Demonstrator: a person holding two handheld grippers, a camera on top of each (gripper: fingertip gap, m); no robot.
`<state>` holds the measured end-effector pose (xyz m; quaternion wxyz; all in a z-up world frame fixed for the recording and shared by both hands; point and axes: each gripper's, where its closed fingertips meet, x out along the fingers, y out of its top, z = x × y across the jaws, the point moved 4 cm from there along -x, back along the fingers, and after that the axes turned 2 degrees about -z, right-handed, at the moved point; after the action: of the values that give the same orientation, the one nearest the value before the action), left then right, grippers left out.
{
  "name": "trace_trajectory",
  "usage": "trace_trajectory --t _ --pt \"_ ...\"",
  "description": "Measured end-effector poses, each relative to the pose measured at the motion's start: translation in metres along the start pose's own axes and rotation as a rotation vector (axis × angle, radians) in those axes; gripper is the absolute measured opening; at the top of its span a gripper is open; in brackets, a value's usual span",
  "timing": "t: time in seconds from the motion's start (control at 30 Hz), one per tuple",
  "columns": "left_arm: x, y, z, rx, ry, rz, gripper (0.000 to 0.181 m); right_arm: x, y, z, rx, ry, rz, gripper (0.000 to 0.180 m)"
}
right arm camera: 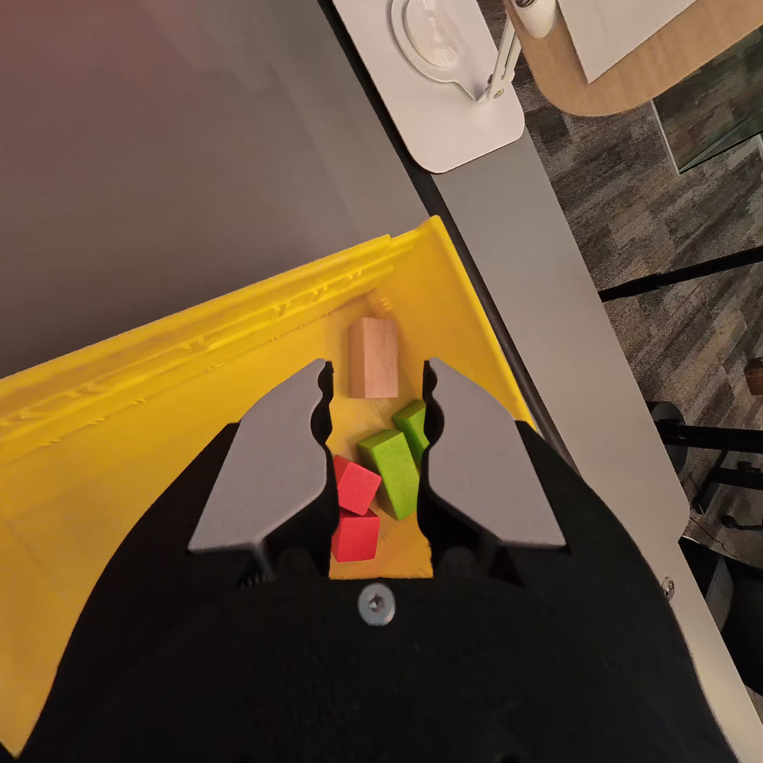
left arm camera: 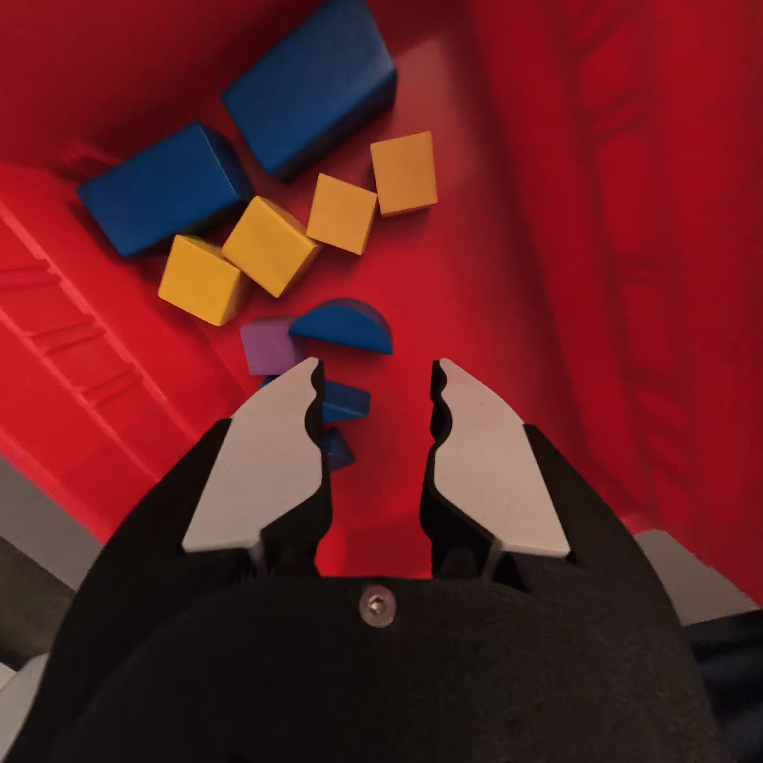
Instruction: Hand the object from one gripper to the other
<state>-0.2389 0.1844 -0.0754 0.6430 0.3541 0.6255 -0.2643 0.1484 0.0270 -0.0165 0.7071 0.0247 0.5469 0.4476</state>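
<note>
Red bin (left arm camera: 619, 247) under left gripper (left arm camera: 375, 365) | right gripper (right arm camera: 377, 367) near yellow bin (right arm camera: 124, 371) corner

Red bin (left arm camera: 578, 247), yellow bin (right arm camera: 124, 392)

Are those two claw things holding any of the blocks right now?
No. The left hand-held gripper hangs open over the red bin; the right hand-held gripper is open over the yellow bin.
</note>
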Motion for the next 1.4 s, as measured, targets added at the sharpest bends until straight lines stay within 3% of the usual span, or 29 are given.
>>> trace_trajectory --t 0.5,0.9,1.03,1.4 --pt "0.020 0.001 -0.002 -0.295 -0.114 -0.033 0.051 0.005 -0.004 -0.006 -0.039 0.011 -0.058 0.044" --pt "0.039 0.009 -0.014 -0.273 -0.027 -0.042 0.045 0.012 -0.005 -0.014 -0.076 0.033 -0.099 0.044" --pt "0.040 0.008 -0.014 -0.248 -0.034 -0.048 0.026 0.015 -0.006 -0.016 -0.087 0.037 -0.114 0.044" --pt "0.014 -0.003 -0.007 -0.142 -0.093 -0.045 0.020 0.010 0.001 -0.011 -0.079 -0.006 -0.076 0.044"
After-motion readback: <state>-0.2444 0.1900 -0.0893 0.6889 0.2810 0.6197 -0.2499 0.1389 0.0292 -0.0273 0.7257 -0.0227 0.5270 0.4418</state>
